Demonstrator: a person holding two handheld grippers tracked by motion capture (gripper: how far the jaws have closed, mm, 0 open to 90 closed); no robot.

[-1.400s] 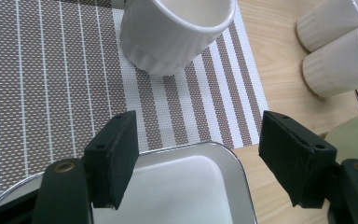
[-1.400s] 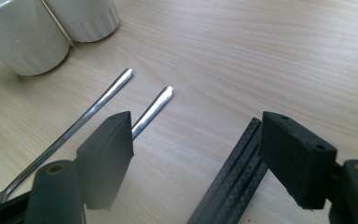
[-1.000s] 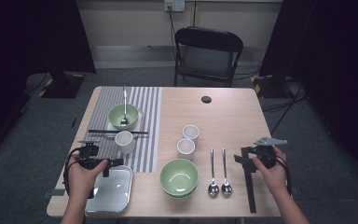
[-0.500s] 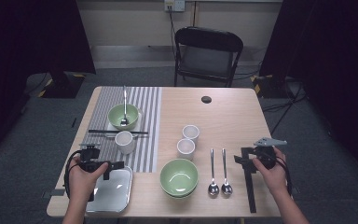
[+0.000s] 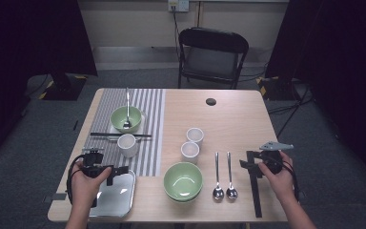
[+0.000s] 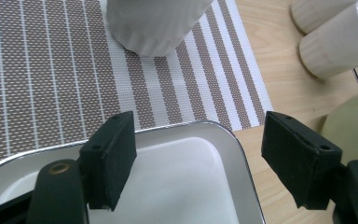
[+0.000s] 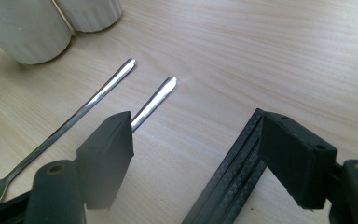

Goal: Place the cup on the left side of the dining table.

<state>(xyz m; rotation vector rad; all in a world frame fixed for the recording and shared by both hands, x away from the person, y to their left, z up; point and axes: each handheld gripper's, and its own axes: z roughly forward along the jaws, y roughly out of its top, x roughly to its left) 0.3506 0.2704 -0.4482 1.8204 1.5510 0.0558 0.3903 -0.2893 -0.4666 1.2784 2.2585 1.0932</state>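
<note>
The left gripper (image 5: 116, 170) gapes wide and empty over the steel tray (image 5: 108, 200) at the worktop's (image 5: 228, 119) seven o'clock corner. The right gripper (image 5: 246, 160), equally wide and empty, hovers at four o'clock above black chopsticks (image 5: 255, 193), with two spoons (image 5: 223, 174) just beside them.

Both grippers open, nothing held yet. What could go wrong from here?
1. The left gripper hovers over the metal tray, whose thin rim may slip from the pads.
2. The right gripper straddles the black chopsticks beside two spoons; closing could nudge a spoon.
3. White cups stand close together and could tip.
</note>
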